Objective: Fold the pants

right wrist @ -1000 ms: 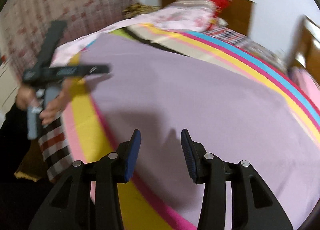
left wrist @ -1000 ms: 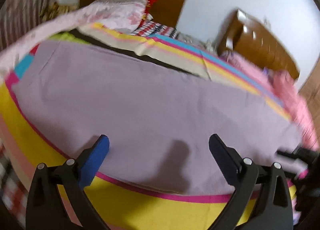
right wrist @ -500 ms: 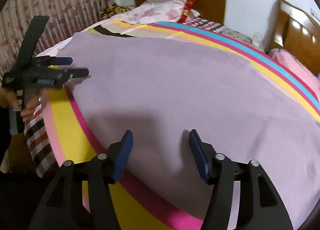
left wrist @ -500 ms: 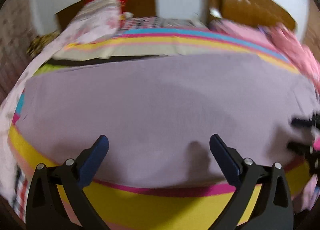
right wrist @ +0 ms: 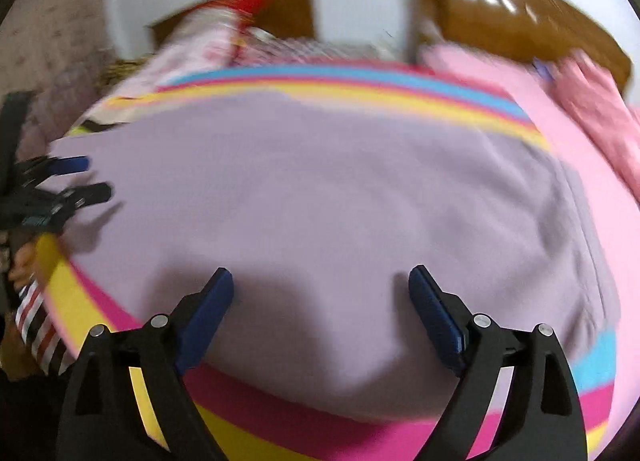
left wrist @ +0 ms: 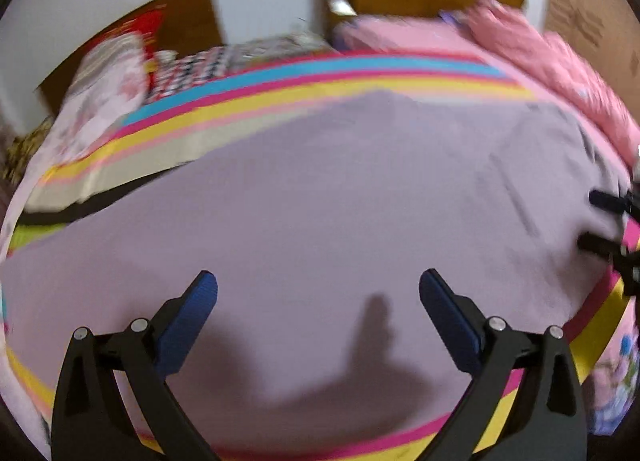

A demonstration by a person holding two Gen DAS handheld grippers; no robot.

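The right gripper (right wrist: 320, 293) now has its fingers spread wide, with nothing between them; one second ago its blue pads stood close together, and half a second ago they were partly apart. The left gripper (left wrist: 318, 297) keeps its fingers spread wide, as in both earlier frames, also with nothing held.

The pants (left wrist: 320, 201), a lavender garment, lie flat on the striped bedspread (left wrist: 304, 89), ahead of and beneath both pairs of fingers. In the left wrist view the far end of the garment, with seams and creases, has come into sight beyond the right-hand finger; earlier that view showed mostly plain fabric. In the right wrist view the left gripper (right wrist: 80, 179) sits at the garment's edge, far to the left of the fingers, closer to the fabric than one second ago.

Both views are motion-blurred. The seams and the garment's outline at the far end are hard to make out. The right gripper (left wrist: 600, 221) shows only as two dark fingertips cut off at the frame edge. Whether either gripper touches the fabric cannot be told. The wooden headboard (right wrist: 500, 9) and pink bedding (right wrist: 580, 101) beyond the fingers are smeared.
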